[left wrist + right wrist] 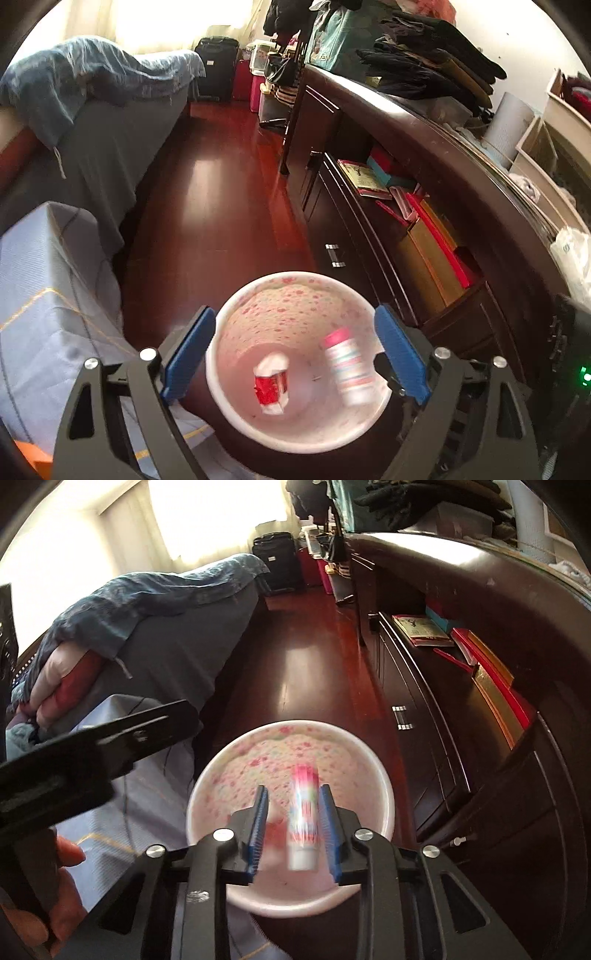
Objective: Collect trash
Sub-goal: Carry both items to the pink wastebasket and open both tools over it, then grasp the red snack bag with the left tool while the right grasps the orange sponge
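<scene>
My left gripper [295, 343] is shut on a pink-speckled trash bin [236, 417], one blue pad on each side of its rim. Inside the bin lie a crumpled red-and-white wrapper [272, 384] and a small pink-capped striped bottle [347, 369], which is blurred. In the right wrist view my right gripper [294, 812] is open directly above the bin [376, 775]. The striped bottle [303, 823] shows blurred between the pads, not touching them. The wrapper [275, 830] is half hidden behind the left pad.
A dark wooden cabinet [388, 122] with books and red boxes on its shelf runs along the right. A bed with grey and blue covers [110, 147] fills the left. Red wood floor [207, 206] lies between. A black suitcase [216, 66] stands at the far end.
</scene>
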The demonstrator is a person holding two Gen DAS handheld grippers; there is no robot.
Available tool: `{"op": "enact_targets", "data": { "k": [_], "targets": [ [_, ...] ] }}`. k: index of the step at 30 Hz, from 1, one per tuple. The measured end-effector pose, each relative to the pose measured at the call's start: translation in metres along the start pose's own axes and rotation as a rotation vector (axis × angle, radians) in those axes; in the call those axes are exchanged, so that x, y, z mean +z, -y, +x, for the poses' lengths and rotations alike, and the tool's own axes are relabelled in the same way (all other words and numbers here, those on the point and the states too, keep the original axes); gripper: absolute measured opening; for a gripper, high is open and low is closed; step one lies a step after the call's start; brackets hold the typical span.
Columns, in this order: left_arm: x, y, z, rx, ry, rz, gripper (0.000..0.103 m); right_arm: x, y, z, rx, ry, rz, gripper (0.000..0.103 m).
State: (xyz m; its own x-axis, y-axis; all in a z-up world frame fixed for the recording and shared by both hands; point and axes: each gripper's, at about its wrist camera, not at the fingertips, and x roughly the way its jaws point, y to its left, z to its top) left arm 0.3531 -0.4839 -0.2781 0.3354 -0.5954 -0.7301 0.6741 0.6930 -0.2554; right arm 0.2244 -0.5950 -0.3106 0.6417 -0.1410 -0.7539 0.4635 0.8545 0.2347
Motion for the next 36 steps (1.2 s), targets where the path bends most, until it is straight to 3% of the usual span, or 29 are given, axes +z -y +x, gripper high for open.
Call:
{"op": "enact_targets", "data": {
  "k": [3, 5, 13, 24, 30, 36],
  "targets": [
    [0.0, -0.007, -0.003, -0.01, -0.003, -0.013, 0.096, 0.0, 0.004, 0.0, -0.013, -0.004, 0.016, 0.041],
    [-0.004, -0.011, -0.017, 0.028, 0.025, -0.012, 0.097, -0.002, 0.003, -0.006, -0.03, 0.004, 0.009, 0.049],
    [-0.028, -0.026, -0.094, 0.271, 0.126, -0.014, 0.099, -0.025, -0.048, -0.054, -0.051, 0.04, -0.111, 0.076],
    [-0.089, -0.084, -0.194, 0.506, 0.165, -0.102, 0.099, -0.049, -0.127, -0.113, 0.127, 0.064, -0.274, 0.088],
    [-0.109, -0.112, -0.2, 0.499, 0.129, -0.132, 0.098, -0.056, -0.154, -0.13, 0.161, 0.077, -0.328, 0.088],
    [-0.118, -0.11, -0.176, 0.568, 0.069, 0.005, 0.093, -0.055, -0.151, -0.136, 0.16, 0.071, -0.303, 0.088]
  ]
}}
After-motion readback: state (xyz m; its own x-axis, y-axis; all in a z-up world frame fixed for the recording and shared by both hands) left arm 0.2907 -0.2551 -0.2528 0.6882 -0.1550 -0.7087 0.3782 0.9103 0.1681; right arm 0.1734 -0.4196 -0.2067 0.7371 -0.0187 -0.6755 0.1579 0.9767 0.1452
